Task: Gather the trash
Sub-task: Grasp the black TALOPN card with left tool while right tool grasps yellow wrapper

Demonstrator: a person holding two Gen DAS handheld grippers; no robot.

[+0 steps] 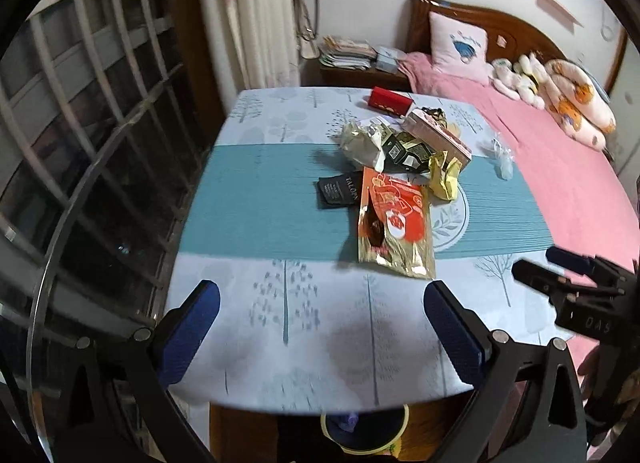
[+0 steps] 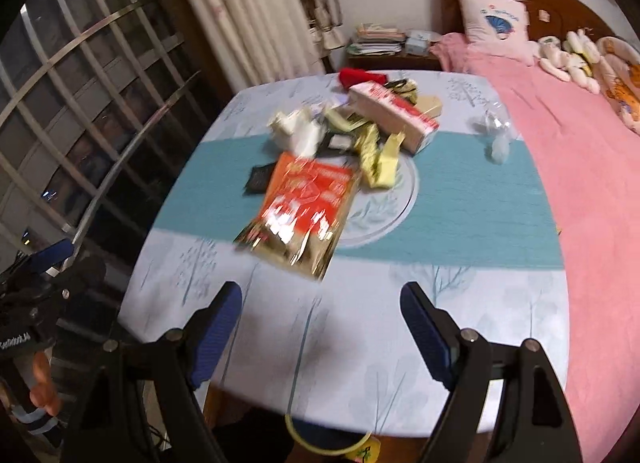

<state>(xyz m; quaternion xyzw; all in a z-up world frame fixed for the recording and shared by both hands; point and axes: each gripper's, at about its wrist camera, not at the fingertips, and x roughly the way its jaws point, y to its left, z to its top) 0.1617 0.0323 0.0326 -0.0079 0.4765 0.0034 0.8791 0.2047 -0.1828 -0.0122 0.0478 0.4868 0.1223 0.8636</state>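
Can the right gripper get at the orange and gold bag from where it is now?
Probably yes. The right gripper is open and empty, and only bare tablecloth lies between it and the orange and gold bag, whose near edge faces it, clear of the other wrappers.

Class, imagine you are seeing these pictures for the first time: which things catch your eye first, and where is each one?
A shiny orange and gold snack bag lies nearest on the table's teal band, at the front of a heap of crumpled wrappers. A pink bed runs along the table's right side. Both grippers hover open above the near edge.
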